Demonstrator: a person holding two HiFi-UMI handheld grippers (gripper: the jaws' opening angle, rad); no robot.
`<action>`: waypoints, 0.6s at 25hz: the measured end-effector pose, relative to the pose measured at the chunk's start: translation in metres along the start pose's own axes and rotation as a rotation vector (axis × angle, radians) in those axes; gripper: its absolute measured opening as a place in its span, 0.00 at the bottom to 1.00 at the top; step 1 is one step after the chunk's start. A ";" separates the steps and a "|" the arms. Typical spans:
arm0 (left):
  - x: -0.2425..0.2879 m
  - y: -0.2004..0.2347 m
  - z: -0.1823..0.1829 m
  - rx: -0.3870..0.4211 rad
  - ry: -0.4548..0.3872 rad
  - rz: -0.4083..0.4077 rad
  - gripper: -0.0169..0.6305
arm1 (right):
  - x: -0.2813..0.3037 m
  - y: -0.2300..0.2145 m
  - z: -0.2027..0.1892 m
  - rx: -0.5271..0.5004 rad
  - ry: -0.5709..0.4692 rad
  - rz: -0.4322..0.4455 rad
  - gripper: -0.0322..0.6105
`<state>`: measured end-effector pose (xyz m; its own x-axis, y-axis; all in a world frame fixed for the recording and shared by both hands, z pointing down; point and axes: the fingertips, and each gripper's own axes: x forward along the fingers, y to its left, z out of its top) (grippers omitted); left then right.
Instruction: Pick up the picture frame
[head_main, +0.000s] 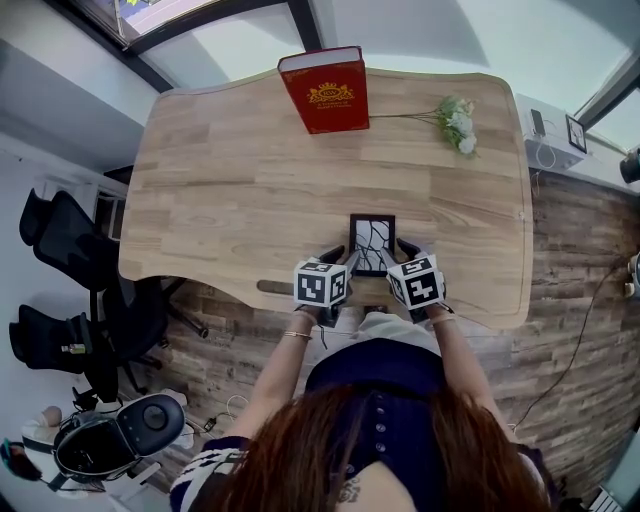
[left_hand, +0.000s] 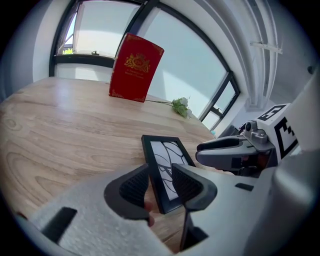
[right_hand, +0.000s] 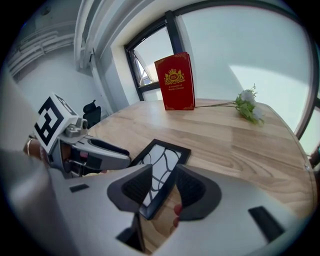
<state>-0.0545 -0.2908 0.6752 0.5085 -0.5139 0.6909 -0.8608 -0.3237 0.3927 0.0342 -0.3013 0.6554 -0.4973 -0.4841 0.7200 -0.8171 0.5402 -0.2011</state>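
A small rectangular frame (head_main: 372, 243) lies flat on the worktop (head_main: 220, 200), near the middle of its near edge. Its moulding is thin, black and square-cornered, and it surrounds a white panel crossed by curved black lines.

The left hand-held gripper (left_hand: 161, 173) reaches the frame's near left corner. Its grey jaws are spread, and their dark ribbed pads (left_hand: 134, 186) stand either side of that corner without pressing on it. The right hand-held gripper (right_hand: 164, 175) mirrors it at the near right corner. Its jaws are also spread, with the black edge showing in the gap and the pads clear of it. Each gripper carries a white cube printed with black square markers.

The worktop is pale wood with a long streaky grain, a matt finish and a wavy outline. At its far edge a red book (head_main: 325, 92) stands upright, its hard cover stamped with a gold crest. To the book's right lies a sprig of flowers (head_main: 458, 120), with a thin stem and a pale, soft-looking cluster of blooms.
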 end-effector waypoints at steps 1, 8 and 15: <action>0.000 0.001 -0.001 -0.002 0.002 0.001 0.24 | 0.002 0.001 -0.001 0.006 0.003 0.002 0.26; 0.006 0.005 -0.009 -0.022 0.020 0.003 0.24 | 0.009 -0.002 -0.010 0.041 0.026 -0.010 0.27; 0.013 0.005 -0.013 -0.027 0.035 -0.001 0.24 | 0.017 -0.005 -0.020 0.107 0.055 -0.009 0.28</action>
<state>-0.0528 -0.2892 0.6938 0.5085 -0.4857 0.7110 -0.8609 -0.3025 0.4090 0.0353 -0.2982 0.6823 -0.4753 -0.4489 0.7567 -0.8495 0.4579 -0.2620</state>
